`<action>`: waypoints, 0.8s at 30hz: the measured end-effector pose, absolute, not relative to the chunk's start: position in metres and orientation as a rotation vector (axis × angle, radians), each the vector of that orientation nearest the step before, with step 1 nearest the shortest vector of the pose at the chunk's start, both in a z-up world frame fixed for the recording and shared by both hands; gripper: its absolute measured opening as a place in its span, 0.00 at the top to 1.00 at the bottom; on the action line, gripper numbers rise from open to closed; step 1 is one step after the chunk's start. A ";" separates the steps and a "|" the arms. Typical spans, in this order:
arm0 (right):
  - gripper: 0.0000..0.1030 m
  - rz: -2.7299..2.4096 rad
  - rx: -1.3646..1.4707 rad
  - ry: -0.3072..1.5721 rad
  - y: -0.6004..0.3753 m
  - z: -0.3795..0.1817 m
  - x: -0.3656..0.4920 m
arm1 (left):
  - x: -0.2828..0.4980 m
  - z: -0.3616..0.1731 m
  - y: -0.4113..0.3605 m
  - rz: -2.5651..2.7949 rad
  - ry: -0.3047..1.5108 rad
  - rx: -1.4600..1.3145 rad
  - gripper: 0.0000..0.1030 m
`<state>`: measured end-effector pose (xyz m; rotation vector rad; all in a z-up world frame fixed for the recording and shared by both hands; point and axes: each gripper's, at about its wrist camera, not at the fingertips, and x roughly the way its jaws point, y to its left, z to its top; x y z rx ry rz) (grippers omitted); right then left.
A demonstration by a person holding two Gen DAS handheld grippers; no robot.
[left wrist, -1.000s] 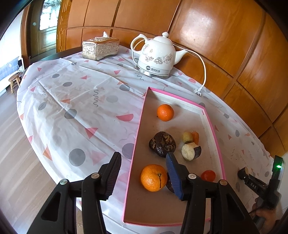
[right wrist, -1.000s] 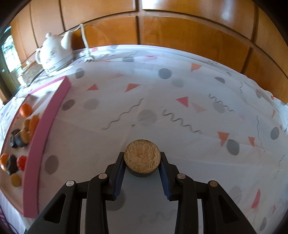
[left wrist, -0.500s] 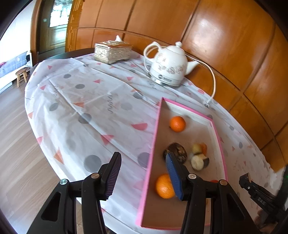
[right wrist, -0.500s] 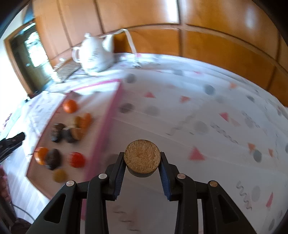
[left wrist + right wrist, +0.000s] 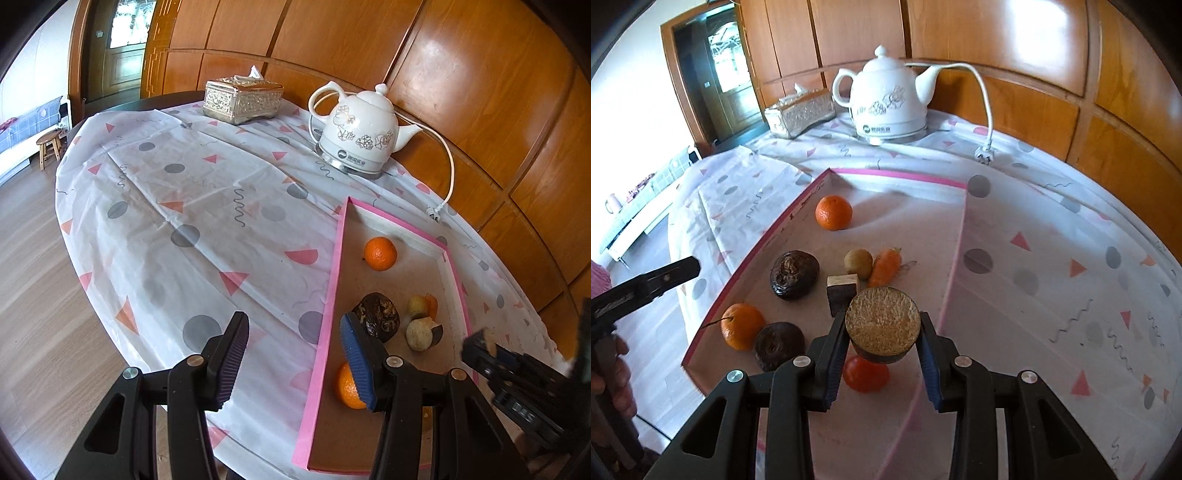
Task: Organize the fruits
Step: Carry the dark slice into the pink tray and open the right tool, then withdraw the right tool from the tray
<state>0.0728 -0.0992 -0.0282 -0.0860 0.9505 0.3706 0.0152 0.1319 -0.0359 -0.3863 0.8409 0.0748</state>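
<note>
**Round slice held over the pink-edged box**

The right gripper (image 5: 882, 354) has its two blue pads pressed against the sides of a round, dark-skinned fruit slice (image 5: 884, 325) with a pale, grainy cut face. The slice hangs above the near end of the shallow pink-rimmed box (image 5: 886, 173), just over a red fruit (image 5: 866, 374) that lies on the box floor.

The left gripper (image 5: 291, 360) stands partly open with nothing between its fingers. Its right finger reaches over the box's left rim and partly hides an orange (image 5: 347, 387); its left finger sits over the patterned tablecloth (image 5: 184, 206).

Inside the box, seen from the right wrist camera, lie a second orange (image 5: 833, 213) at the far end, a large wrinkled dark fruit (image 5: 794, 275) near the middle, a small yellowish fruit (image 5: 858, 263) touching a small carrot (image 5: 884, 266), and a dark block with a pale top (image 5: 843, 293) just before them. A smaller dark fruit (image 5: 779, 345) rests against the near orange.

Beyond the box stand a white kettle (image 5: 886, 103) with its cord unplugged, and a tissue box (image 5: 799, 112).
</note>
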 end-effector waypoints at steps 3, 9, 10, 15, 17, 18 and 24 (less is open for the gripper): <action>0.65 0.360 -0.107 0.971 -0.094 -0.037 0.079 | 0.016 -0.037 0.130 0.069 0.845 -0.383 0.49; 0.63 0.348 -0.123 0.997 -0.091 -0.051 0.081 | 0.016 -0.041 0.124 0.054 0.863 -0.374 0.49; 0.62 0.349 -0.120 0.992 -0.091 -0.051 0.080 | 0.016 -0.042 0.123 0.053 0.865 -0.373 0.49; 0.58 0.336 -0.081 0.982 -0.098 -0.046 0.074 | 0.016 -0.039 0.121 0.051 0.857 -0.362 0.49; 0.58 0.327 -0.060 0.974 -0.101 -0.043 0.071 | 0.015 -0.036 0.118 0.048 0.848 -0.348 0.49; 0.58 0.323 -0.050 0.968 -0.103 -0.040 0.069 | 0.015 -0.034 0.117 0.045 0.842 -0.340 0.47; 0.53 0.265 -0.001 0.924 -0.112 -0.028 0.051 | 0.010 -0.024 0.104 0.015 0.812 -0.297 0.44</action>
